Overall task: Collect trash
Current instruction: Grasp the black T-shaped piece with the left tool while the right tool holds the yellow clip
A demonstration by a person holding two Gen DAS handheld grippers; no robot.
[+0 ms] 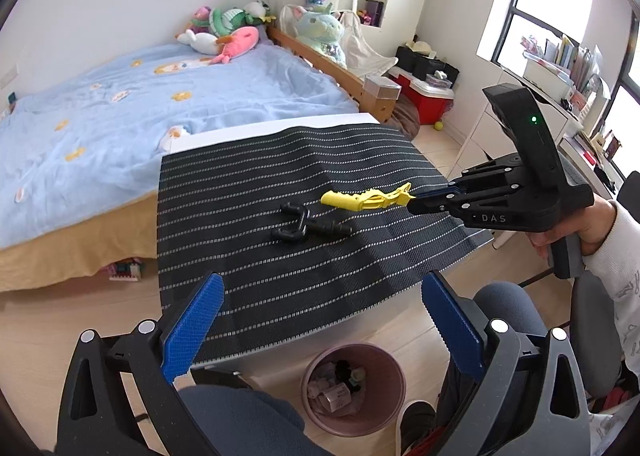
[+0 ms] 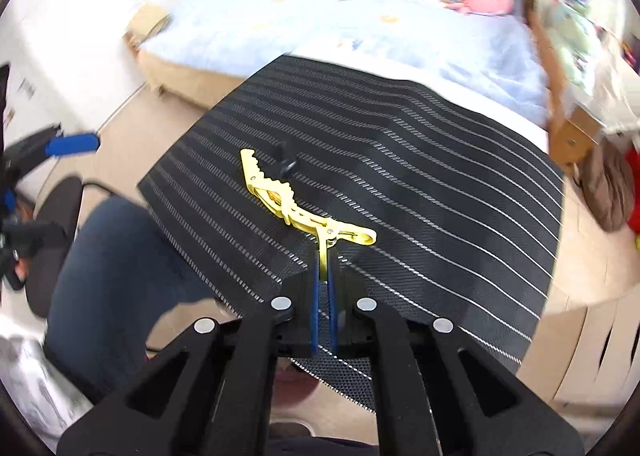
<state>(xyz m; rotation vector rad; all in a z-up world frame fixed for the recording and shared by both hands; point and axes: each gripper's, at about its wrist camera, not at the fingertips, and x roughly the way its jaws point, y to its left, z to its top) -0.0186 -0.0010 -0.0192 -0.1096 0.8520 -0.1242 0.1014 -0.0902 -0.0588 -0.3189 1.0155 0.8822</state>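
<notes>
A yellow plastic clip is held just above the black striped mat, and it also shows in the right wrist view. My right gripper is shut on one handle of the yellow clip; it shows from the side in the left wrist view. A black plastic piece lies on the mat left of the clip, partly hidden behind the clip in the right wrist view. My left gripper is open and empty, above the mat's near edge and the pink trash bin.
The pink bin stands on the floor below the table's near edge and holds several scraps. A bed with a blue cover lies beyond the table. A white desk and a red box stand at the right. My knees are under the table.
</notes>
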